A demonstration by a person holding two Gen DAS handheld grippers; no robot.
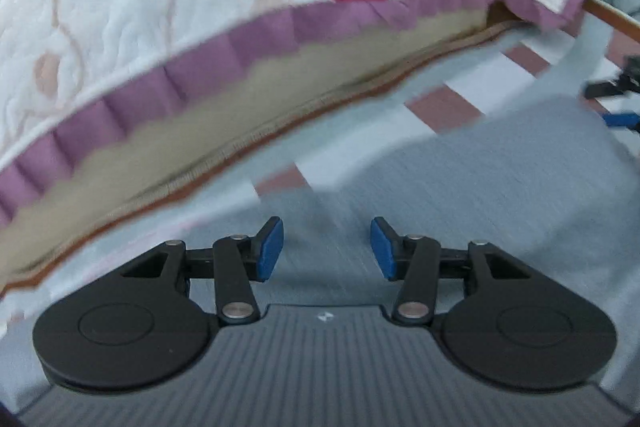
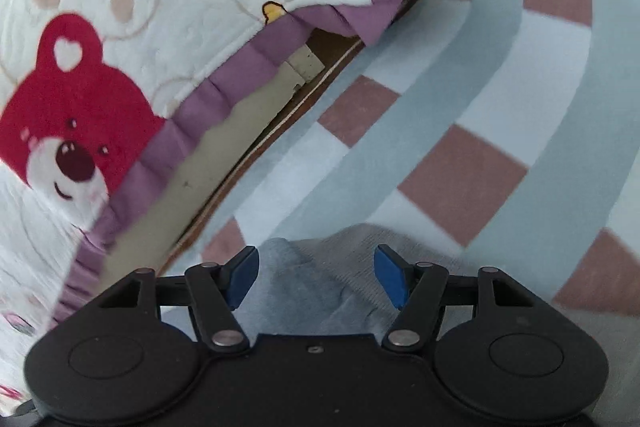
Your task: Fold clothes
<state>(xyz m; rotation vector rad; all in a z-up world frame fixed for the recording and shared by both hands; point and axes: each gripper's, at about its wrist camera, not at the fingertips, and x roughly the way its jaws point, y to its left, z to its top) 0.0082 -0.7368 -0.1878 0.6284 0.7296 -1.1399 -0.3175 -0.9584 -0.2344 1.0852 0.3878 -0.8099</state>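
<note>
A grey knit garment (image 1: 460,187) lies flat on a checked sheet (image 1: 444,107) of pale blue, white and dusty pink. My left gripper (image 1: 327,247) hovers low over it, open, with nothing between its blue pads. In the right wrist view a bunched edge of the same grey garment (image 2: 316,279) sits between the blue pads of my right gripper (image 2: 316,277), which is open and spread around the fold. Whether the pads touch the cloth is unclear. The other gripper's blue finger (image 1: 624,119) shows at the far right of the left wrist view.
A white quilted blanket (image 2: 120,27) with red bear prints and a purple frilled border (image 1: 200,67) lies bunched to the left, over a beige mattress edge (image 1: 240,131) with brown piping. The checked sheet (image 2: 480,107) stretches away to the right.
</note>
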